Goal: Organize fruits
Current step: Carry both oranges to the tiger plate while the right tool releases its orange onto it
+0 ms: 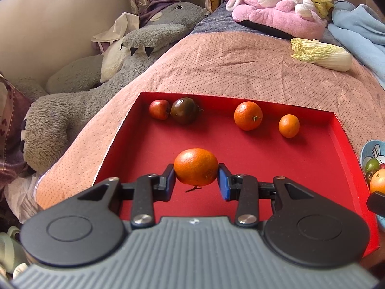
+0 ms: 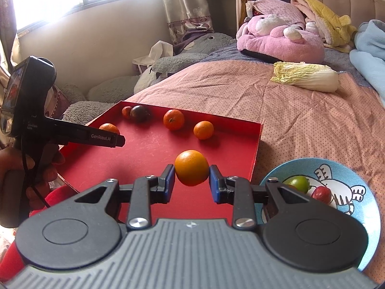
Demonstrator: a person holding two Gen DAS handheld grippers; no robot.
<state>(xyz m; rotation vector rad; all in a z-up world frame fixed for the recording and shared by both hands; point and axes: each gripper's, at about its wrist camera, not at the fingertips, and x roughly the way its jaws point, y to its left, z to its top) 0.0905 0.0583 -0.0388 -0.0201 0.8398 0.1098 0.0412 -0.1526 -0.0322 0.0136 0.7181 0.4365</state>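
In the left wrist view my left gripper (image 1: 196, 169) is shut on a tangerine (image 1: 196, 163), held just above the red tray (image 1: 312, 168). At the tray's far side lie a small red fruit (image 1: 158, 109), a dark tomato (image 1: 184, 110), an orange (image 1: 247, 115) and a smaller orange (image 1: 288, 125). My right gripper (image 2: 191, 169) is shut on another orange (image 2: 191, 163) over the tray's near right part (image 2: 240, 149). To its right a blue bowl (image 2: 341, 168) holds a green tomato (image 2: 298, 183) and a red fruit (image 2: 321, 193).
The tray and bowl rest on a pink quilted bed (image 2: 300, 120). A napa cabbage (image 2: 305, 74) lies further back on the right. A pink plush (image 2: 279, 41) and blankets fill the headboard end, and a grey plush (image 1: 72, 110) lies off the bed's left edge.
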